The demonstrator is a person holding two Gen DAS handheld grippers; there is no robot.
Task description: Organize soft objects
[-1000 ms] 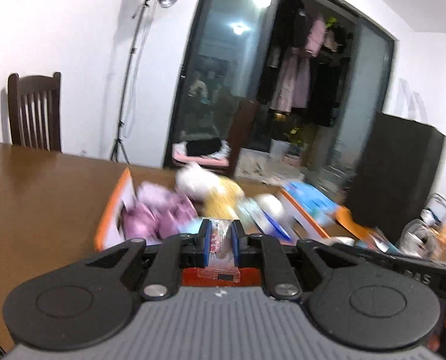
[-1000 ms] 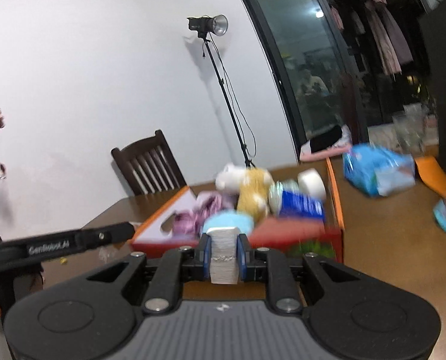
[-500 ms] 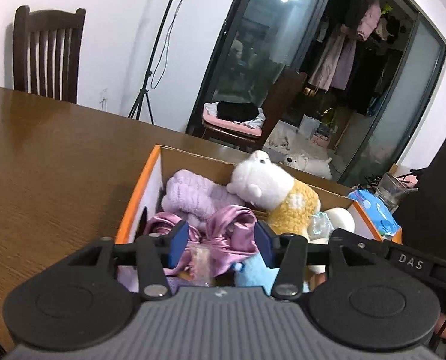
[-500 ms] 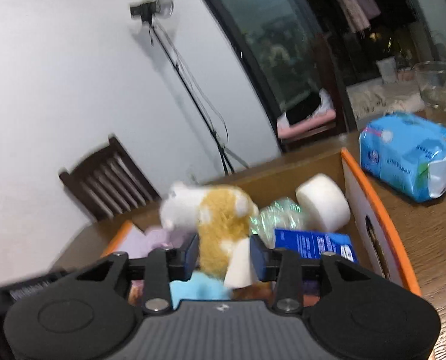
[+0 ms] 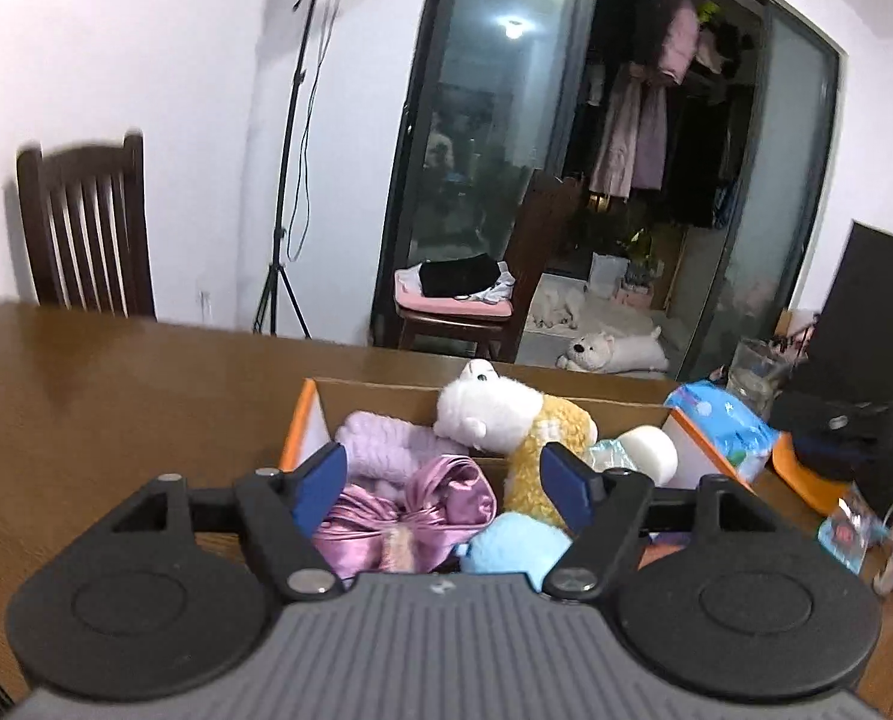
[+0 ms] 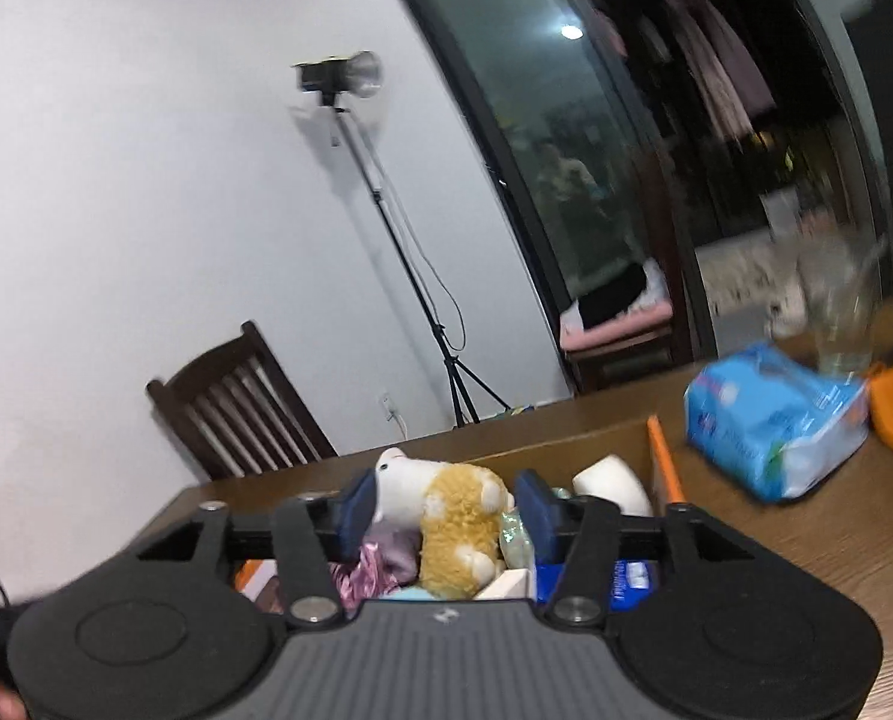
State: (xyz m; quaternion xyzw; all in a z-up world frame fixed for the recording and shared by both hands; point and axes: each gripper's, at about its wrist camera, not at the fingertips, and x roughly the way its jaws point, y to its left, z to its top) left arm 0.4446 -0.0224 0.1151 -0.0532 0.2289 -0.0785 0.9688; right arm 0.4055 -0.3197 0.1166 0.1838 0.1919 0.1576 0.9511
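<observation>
An orange-rimmed cardboard box [image 5: 309, 414] stands on the brown table and holds soft things: a white and yellow plush toy [image 5: 506, 414], a lilac fluffy piece [image 5: 386, 447], a pink satin scrunchie [image 5: 410, 510], a light blue soft piece [image 5: 509, 543] and a white roll [image 5: 650, 450]. My left gripper [image 5: 443, 477] is open and empty above the box's near side. My right gripper [image 6: 446, 510] is open and empty over the box [image 6: 662, 462], with the plush toy [image 6: 446, 504] beyond its fingers. A white block [image 6: 509, 585] and a blue packet [image 6: 626, 579] lie in the box.
A blue tissue pack [image 6: 770, 426] lies on the table right of the box, also in the left wrist view [image 5: 728, 426]. A glass [image 6: 842, 312] stands behind it. A dark wooden chair [image 5: 86, 234] and a light stand [image 5: 293, 180] are beyond the table. The right gripper's body [image 5: 854, 426] shows at right.
Both grippers were shut on small items one second ago, opened over the box and let them go. They have since drawn back and up a little, jaws wider.
</observation>
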